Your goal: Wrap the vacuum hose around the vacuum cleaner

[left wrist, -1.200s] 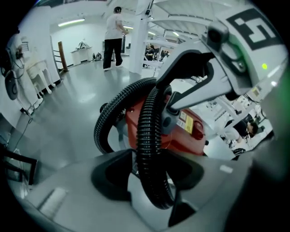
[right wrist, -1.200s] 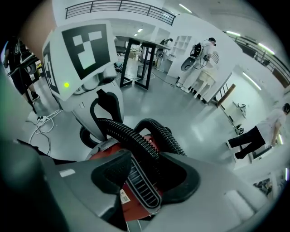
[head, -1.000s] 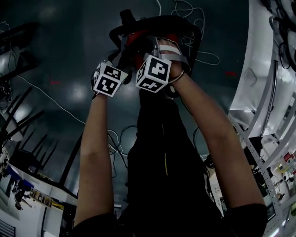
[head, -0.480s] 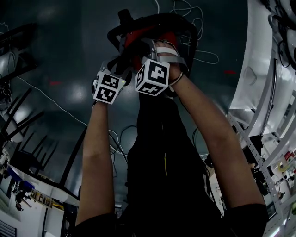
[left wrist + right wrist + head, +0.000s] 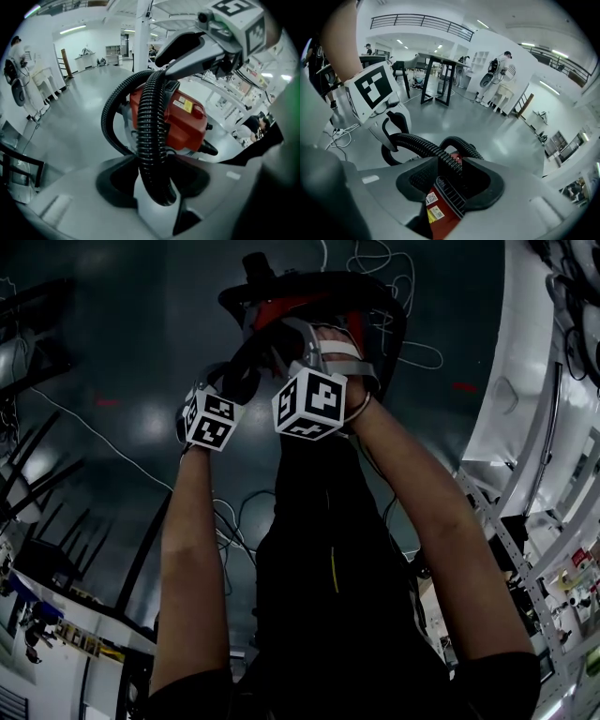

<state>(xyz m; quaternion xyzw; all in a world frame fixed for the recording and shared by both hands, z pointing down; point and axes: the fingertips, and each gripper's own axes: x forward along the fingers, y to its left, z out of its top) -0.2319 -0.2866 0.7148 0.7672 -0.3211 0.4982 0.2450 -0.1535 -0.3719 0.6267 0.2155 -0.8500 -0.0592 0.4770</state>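
The red vacuum cleaner (image 5: 180,122) is standing on the grey floor (image 5: 70,112), directly below the person's outstretched arms. Its black ribbed hose (image 5: 151,136) is arching over the top of the body and bulging out in a loop past one side. The left hand-held gripper (image 5: 155,194) is pinching the hose, its jaws having just been closing with the hose between them. The right hand-held gripper (image 5: 450,176) is clamping the same hose at the top of the loop, just above the red body. Open floor is stretching around the machine. White cables (image 5: 380,263) are lying beyond it, a black-legged table (image 5: 438,77) is standing well apart, and a white panel (image 5: 534,381) is edging the floor on the right.
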